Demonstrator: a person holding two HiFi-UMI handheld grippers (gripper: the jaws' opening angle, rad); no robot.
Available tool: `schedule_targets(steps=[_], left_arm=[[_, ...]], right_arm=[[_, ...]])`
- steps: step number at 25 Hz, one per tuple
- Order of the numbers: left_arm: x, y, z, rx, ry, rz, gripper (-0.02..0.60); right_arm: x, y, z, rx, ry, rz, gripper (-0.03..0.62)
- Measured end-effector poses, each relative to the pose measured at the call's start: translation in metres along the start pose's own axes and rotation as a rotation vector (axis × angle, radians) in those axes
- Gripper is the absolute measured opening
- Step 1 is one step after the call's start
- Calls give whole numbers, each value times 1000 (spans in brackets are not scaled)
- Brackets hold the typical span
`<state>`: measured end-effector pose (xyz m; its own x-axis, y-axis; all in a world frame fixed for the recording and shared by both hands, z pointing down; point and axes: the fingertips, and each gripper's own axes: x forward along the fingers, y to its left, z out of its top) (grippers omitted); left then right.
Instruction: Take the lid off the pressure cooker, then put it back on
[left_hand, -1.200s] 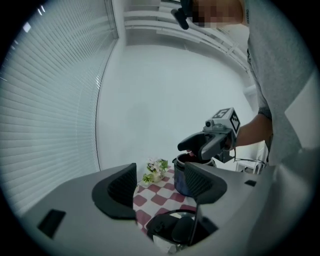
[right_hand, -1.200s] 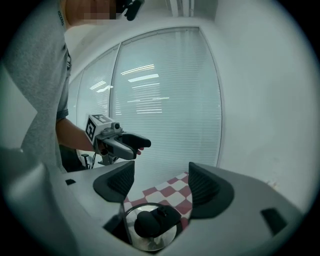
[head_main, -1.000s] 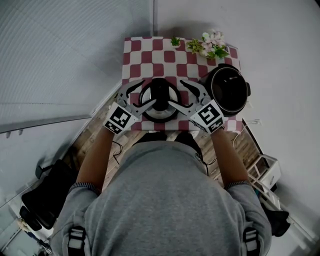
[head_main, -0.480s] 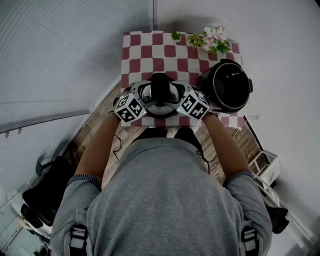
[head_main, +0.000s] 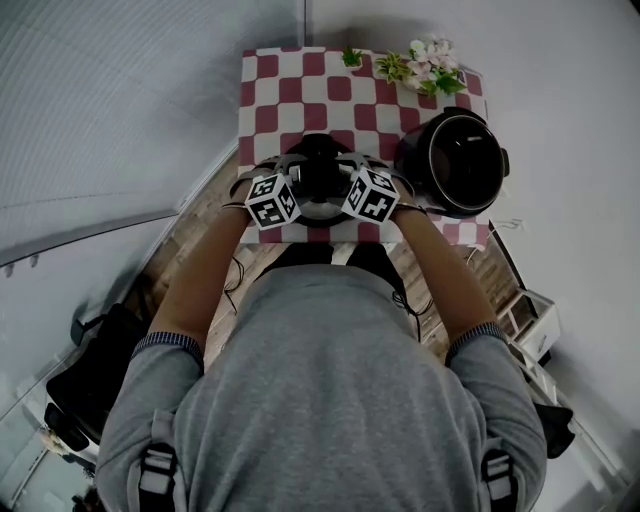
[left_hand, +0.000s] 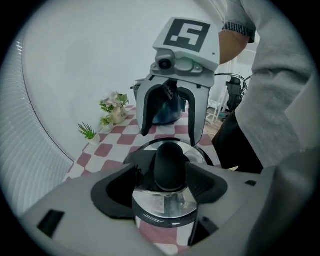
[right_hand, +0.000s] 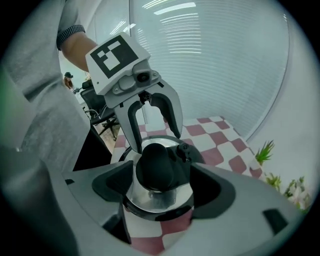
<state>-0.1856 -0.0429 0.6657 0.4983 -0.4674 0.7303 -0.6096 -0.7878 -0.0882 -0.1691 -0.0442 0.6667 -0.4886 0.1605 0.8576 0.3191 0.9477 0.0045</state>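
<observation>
The pressure cooker lid (head_main: 320, 190), steel with a black knob (left_hand: 170, 165), is at the front of the checkered table (head_main: 270, 90), apart from the black cooker pot (head_main: 460, 165) on its right. My left gripper (head_main: 300, 185) comes in from the lid's left and my right gripper (head_main: 340, 185) from its right. Both are open, their jaws straddling the knob (right_hand: 157, 165) without pressing it. In the left gripper view the right gripper (left_hand: 170, 135) faces me, tips down at the lid's far rim. The right gripper view shows the left gripper (right_hand: 152, 142) likewise. Whether the lid is raised, I cannot tell.
Pink flowers (head_main: 430, 75) and a small green plant (head_main: 350, 57) stand along the table's back edge. The pot sits close to the right gripper's cube. A wall runs behind the table, and slatted blinds (right_hand: 225, 60) are on the left side.
Both grippers have turned upright and drawn together over the lid, so their marker cubes now sit close side by side. Their jaws have moved in around the knob.
</observation>
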Motion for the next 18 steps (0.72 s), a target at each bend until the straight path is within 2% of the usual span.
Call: schedule_targets(steps=[13, 18], left_arm=[[24, -12, -14, 6, 131, -133, 325], [35, -14, -22, 23, 165, -129, 325]], right_arm=[[36, 5, -16, -68, 128, 76, 364], [47, 4, -21, -88, 154, 79, 353]])
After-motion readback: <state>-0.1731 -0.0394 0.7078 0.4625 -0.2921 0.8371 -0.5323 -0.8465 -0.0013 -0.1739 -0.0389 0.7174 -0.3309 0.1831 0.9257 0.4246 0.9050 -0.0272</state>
